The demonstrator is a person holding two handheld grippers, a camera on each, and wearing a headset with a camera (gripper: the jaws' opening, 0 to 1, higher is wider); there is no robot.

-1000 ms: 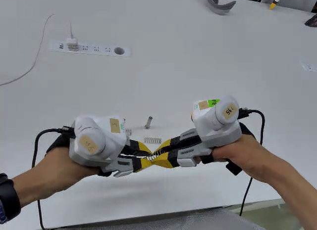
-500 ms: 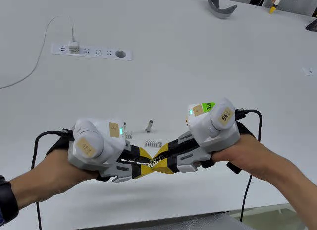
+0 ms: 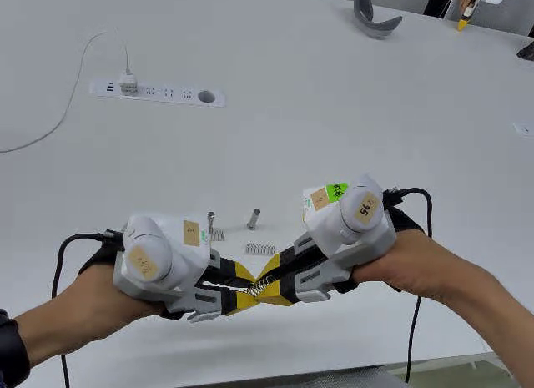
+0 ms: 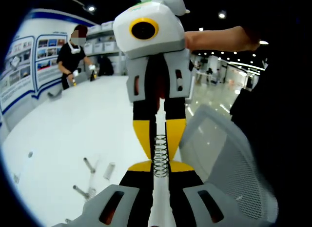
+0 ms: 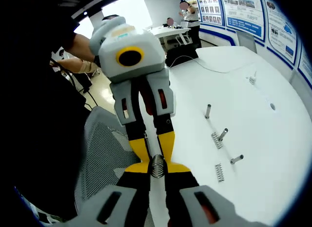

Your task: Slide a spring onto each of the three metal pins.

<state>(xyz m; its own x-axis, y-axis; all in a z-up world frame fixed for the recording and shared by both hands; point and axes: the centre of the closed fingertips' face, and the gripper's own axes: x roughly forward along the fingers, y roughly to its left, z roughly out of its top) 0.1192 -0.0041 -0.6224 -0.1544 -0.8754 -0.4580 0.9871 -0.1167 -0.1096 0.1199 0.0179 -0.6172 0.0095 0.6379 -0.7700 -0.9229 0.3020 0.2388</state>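
Head view: the two grippers meet tip to tip, low over the surface (image 3: 334, 113) and close to me.
Spring in hand: the held spring (image 4: 160, 156) is up in the air, caught between the two sets of tips.
Left side: the left gripper (image 4: 160, 169) has its fingers (image 4: 181, 167) clenched on one end of it.
Right side: the right gripper (image 5: 157, 169) has its fingers (image 5: 176, 168) clenched on the other end.
Long way: the held spring runs from one gripper to the other, side to side.
Pins: the far pin (image 5: 208, 111), middle pin (image 5: 223, 134) and near pin (image 5: 236, 159) sit on the surface past the tips, away from me. I think the left gripper is nearer.
Loose ones: the flat spring (image 3: 260, 249) lies near the tips. The small spring (image 3: 218, 234) is just beside a pin.
Hard to tell: I cannot see if the small spring is on its pin, or if the pins stand straight.
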